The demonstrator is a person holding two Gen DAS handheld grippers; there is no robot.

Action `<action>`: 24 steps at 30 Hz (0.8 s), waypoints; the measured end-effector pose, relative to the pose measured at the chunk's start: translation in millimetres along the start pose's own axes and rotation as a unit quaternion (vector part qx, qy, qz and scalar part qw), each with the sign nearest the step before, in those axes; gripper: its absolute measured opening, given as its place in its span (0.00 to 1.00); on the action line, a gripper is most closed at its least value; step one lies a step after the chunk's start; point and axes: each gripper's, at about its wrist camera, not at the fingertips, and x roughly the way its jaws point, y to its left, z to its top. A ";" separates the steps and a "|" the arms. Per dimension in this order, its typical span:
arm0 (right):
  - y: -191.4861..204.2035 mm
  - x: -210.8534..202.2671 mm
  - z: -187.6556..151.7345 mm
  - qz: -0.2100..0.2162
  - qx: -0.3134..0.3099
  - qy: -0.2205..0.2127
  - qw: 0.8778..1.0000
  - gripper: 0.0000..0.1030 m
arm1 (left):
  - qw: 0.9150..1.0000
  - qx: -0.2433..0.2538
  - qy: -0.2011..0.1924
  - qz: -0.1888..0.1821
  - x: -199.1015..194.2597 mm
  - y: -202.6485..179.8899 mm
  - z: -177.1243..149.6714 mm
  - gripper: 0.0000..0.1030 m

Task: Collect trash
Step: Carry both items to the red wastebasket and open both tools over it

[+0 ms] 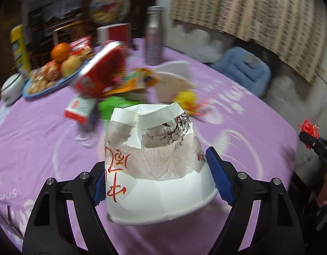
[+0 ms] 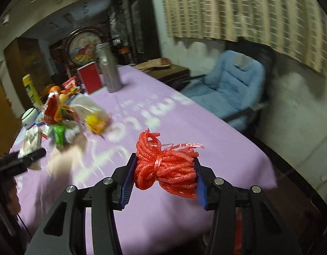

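A crushed white paper cup (image 1: 155,148) with red writing and a grey print sits between the blue pads of my left gripper (image 1: 157,161), which is shut on it above the purple tablecloth (image 1: 36,140). My right gripper (image 2: 165,159) is shut on a red foam net bundle (image 2: 165,170) tied with a red strip, held over the table's near right part. A blurred heap of wrappers (image 1: 112,78) in red, orange, green and yellow lies at the middle of the table. In the left wrist view the right gripper (image 1: 312,142) shows at the right edge with the red bundle (image 1: 309,127).
A blue plate of fruit and snacks (image 1: 31,91), a white lidded bowl (image 1: 11,89), a yellow canister (image 1: 19,46), a red box (image 1: 118,34) and a metal bottle (image 1: 154,36) stand along the far side. A blue padded chair (image 2: 233,89) is beyond the table's right edge.
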 end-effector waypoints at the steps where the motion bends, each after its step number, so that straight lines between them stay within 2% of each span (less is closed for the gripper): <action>1: -11.3 -6.0 -6.1 -0.010 0.007 -0.001 1.000 0.48 | 1.000 0.016 -0.003 -0.005 -3.2 -10.3 -0.9 0.77; 4: -47.8 -22.1 -24.5 -0.031 0.037 -0.006 0.999 0.49 | 0.997 0.065 -0.010 -0.031 -16.8 -50.0 -3.3 0.76; 7: -71.0 -25.5 -36.5 -0.036 0.060 -0.006 0.998 0.49 | 0.994 0.088 -0.011 -0.060 -25.6 -80.1 -5.8 0.76; 15: -130.2 -21.3 -76.5 -0.032 0.114 0.003 0.993 0.48 | 0.977 0.165 0.012 -0.132 -25.4 -182.8 -23.1 0.76; 19: -163.8 -16.5 -103.2 -0.048 0.141 0.027 0.989 0.48 | 0.961 0.205 0.034 -0.182 -15.9 -242.9 -37.4 0.76; 24: -218.3 -9.2 -146.9 -0.084 0.191 0.064 0.976 0.48 | 0.932 0.262 0.078 -0.238 13.7 -321.2 -65.1 0.76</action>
